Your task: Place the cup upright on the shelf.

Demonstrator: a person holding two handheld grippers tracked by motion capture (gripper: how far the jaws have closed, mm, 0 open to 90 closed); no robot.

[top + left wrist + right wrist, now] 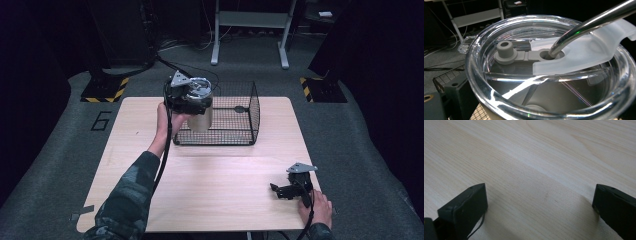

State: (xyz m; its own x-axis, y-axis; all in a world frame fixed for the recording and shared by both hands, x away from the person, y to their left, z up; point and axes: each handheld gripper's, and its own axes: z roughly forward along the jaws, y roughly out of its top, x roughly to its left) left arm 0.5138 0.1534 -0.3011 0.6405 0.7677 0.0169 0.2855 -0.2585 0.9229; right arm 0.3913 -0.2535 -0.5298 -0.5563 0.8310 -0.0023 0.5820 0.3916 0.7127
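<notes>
Two tongs: left tongs (pixel 192 100) grip the clear-lidded steel tumbler (pixel 200 117) over the black wire basket (pixel 240 127); lower it level. Right tongs (pixel 290 189) rest open.

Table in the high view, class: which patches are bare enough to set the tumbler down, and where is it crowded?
Bare: the table between the wire basket and the near edge, left of the right gripper; also the strip right of the basket. Crowded: the far middle, where the left gripper holds the tumbler at the basket's left end.
</notes>
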